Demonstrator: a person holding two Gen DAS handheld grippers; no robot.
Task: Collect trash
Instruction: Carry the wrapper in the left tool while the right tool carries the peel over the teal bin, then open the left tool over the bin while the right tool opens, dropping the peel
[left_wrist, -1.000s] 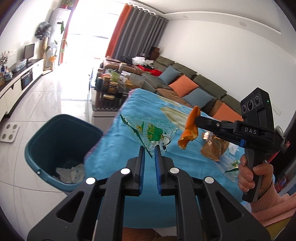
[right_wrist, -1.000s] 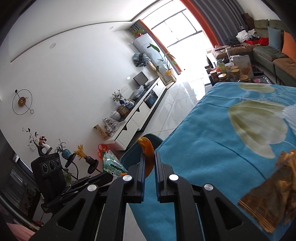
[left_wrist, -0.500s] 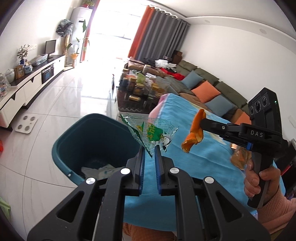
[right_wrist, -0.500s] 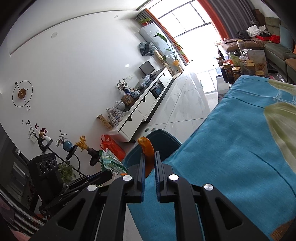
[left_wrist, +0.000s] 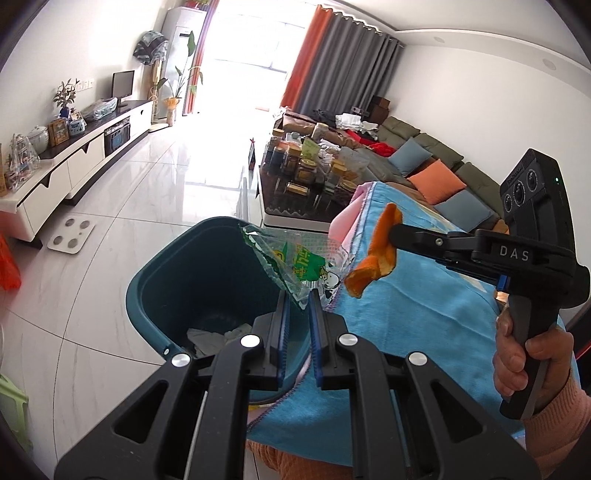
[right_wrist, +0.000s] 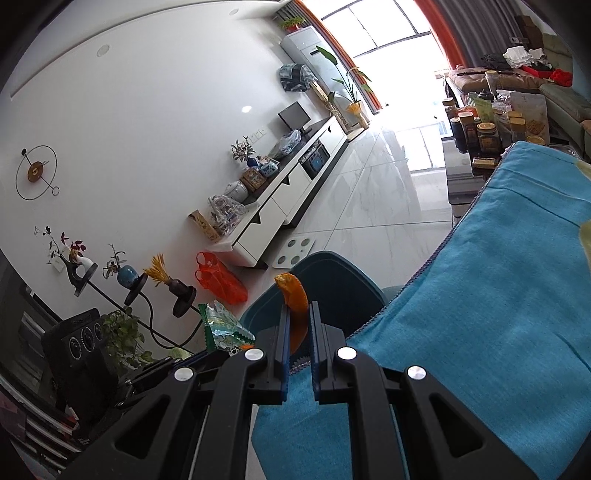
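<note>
My left gripper (left_wrist: 297, 301) is shut on a clear and green snack wrapper (left_wrist: 291, 260), held over the near rim of a teal trash bin (left_wrist: 166, 273) that has crumpled paper at its bottom. My right gripper (right_wrist: 297, 325) is shut on an orange peel (right_wrist: 295, 299); in the left wrist view the peel (left_wrist: 376, 254) hangs over the edge of the blue tablecloth (left_wrist: 424, 306), just right of the bin. The bin (right_wrist: 332, 273) lies just beyond the peel in the right wrist view, and the wrapper (right_wrist: 221, 326) shows at lower left.
The bin stands on a white tiled floor beside the table. A low glass table with several jars (left_wrist: 314, 170) is behind it. A white scale (left_wrist: 72, 240) lies on the floor near a TV cabinet (left_wrist: 74, 162). A sofa with cushions (left_wrist: 436, 173) lines the right wall.
Both grippers have moved left off the table toward the bin. The wrapper now hangs over the bin's rim and the peel is at the table edge.
</note>
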